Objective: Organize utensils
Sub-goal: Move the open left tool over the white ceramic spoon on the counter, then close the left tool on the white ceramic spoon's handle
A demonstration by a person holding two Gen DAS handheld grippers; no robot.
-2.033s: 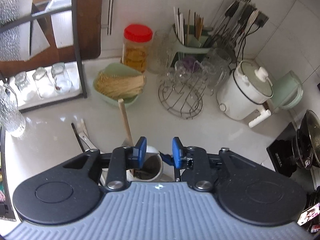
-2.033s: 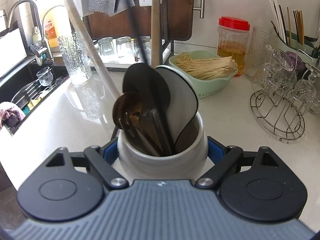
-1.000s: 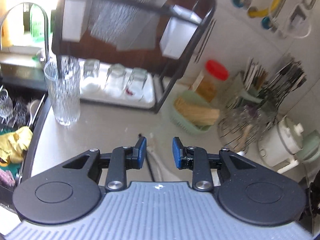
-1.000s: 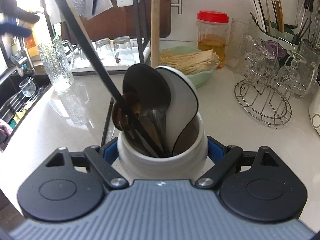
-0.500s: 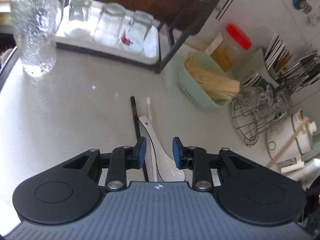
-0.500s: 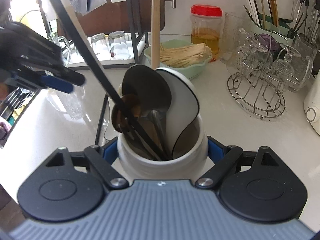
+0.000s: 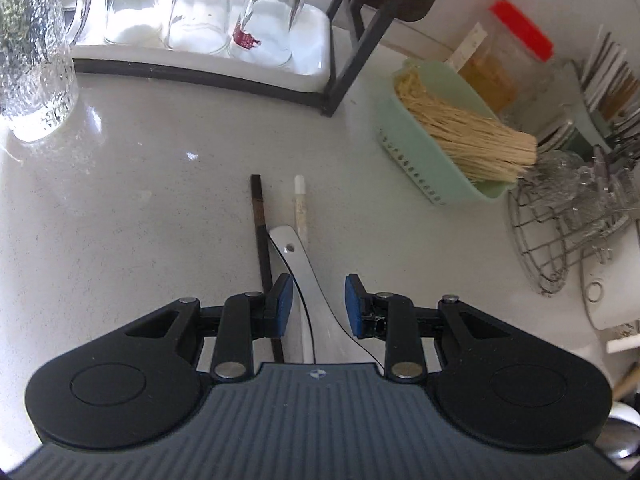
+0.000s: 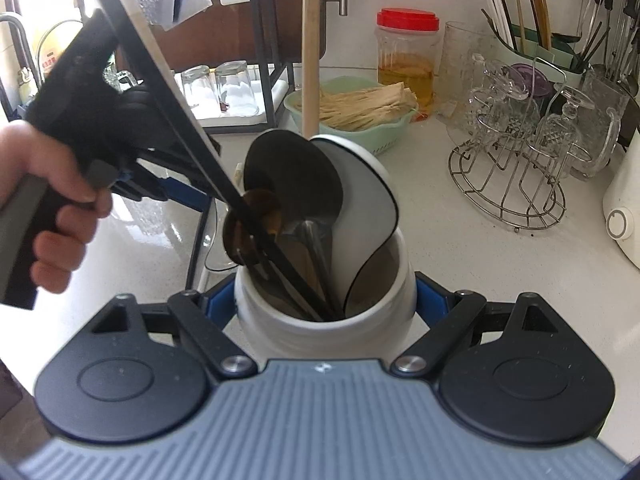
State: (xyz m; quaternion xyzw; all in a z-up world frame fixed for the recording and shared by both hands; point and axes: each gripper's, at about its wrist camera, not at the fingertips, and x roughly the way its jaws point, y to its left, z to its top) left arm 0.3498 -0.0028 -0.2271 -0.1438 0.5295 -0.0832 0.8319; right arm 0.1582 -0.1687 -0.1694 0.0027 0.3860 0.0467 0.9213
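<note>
A white countertop (image 7: 120,184) is spread under everything. At its back a black rack (image 7: 352,40) with a white tray is seen, three upturned glasses (image 7: 192,4) standing on it, and a textured glass jug (image 7: 28,52) beside it. To the right a green basket (image 7: 424,160) of pale noodles is set, a red-lidded jar (image 8: 406,60) behind it, and a wire stand (image 8: 508,168) hung with glassware further right.

The white ceramic utensil crock (image 8: 324,320) is clamped from both sides by the right gripper (image 8: 324,304), its blue pads pressed on the crock's wall. The crock is crowded: a white spatula (image 8: 360,196), a black ladle (image 7: 294,172), a wooden handle (image 8: 310,52) upright, and a black chopstick (image 8: 192,132) leaning out to the left.

The left gripper (image 7: 319,304) is held by a hand (image 8: 44,208), jaws parted with nothing pinched. Between them on the counter a white rice paddle (image 7: 304,276) is lying, flanked by a dark chopstick (image 7: 262,248) and a white chopstick (image 7: 300,208) just beside it.
</note>
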